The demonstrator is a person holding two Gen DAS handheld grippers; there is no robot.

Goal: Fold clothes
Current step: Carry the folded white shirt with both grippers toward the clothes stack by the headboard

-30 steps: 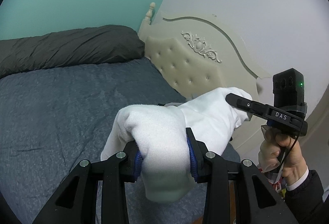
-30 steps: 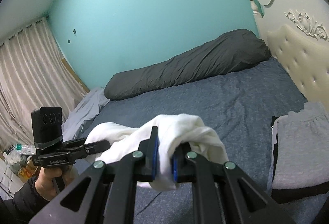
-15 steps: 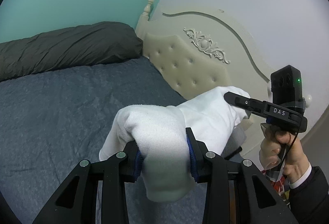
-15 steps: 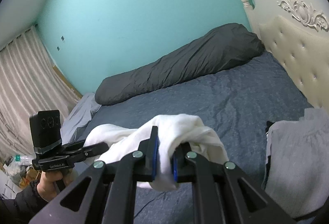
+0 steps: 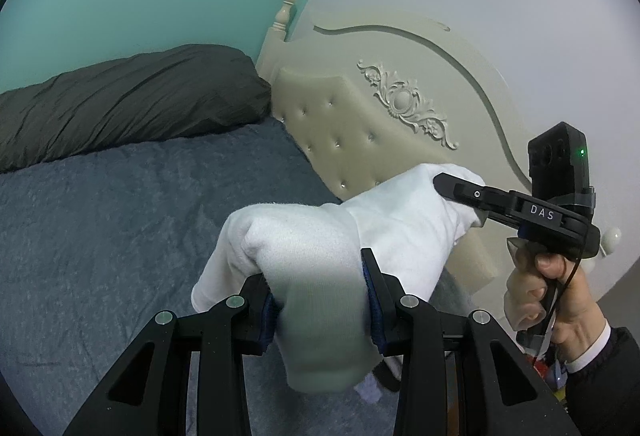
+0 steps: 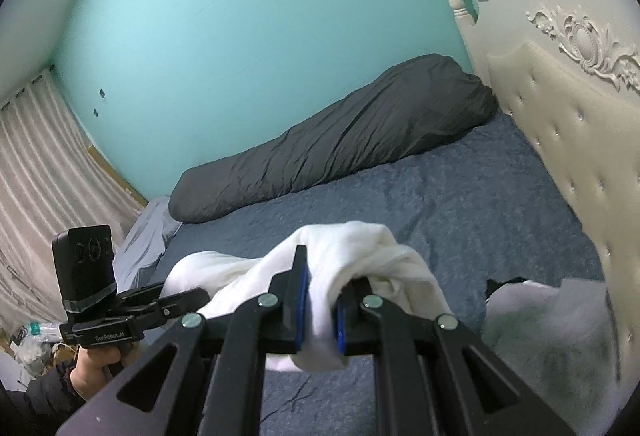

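Teal wall [image 6: 240, 35] and a cream tufted headboard [image 5: 340, 123] are bounding the bed [image 5: 120, 228], whose blue-grey cover is lying under everything I am handling.

I am holding a white garment [image 5: 312, 248] off the bed, bunched and slung between my two grippers. My left gripper [image 5: 320, 300] is clamping one thick wad of it, the fingers [image 5: 370, 276] standing fairly narrow with the cloth filling the gap and a fold hanging below them. My right gripper [image 6: 320, 312] is pinching the other end, its fingers [image 6: 298, 276] drawn nearly together on a thinner band of cloth that is draping over and down between them. In the left wrist view my right hand [image 5: 552, 292] is gripping its handle beside the headboard; in the right wrist view my left hand [image 6: 98, 368] is doing the same at the near edge of the bed.

A dark grey rolled duvet [image 6: 340, 143] is lying along the far side against the wall. Near the headboard a pale grey garment [image 6: 560, 320] is resting on something black [image 6: 504, 282], blurred. Striped curtains [image 6: 36, 175] are hanging at the far left.
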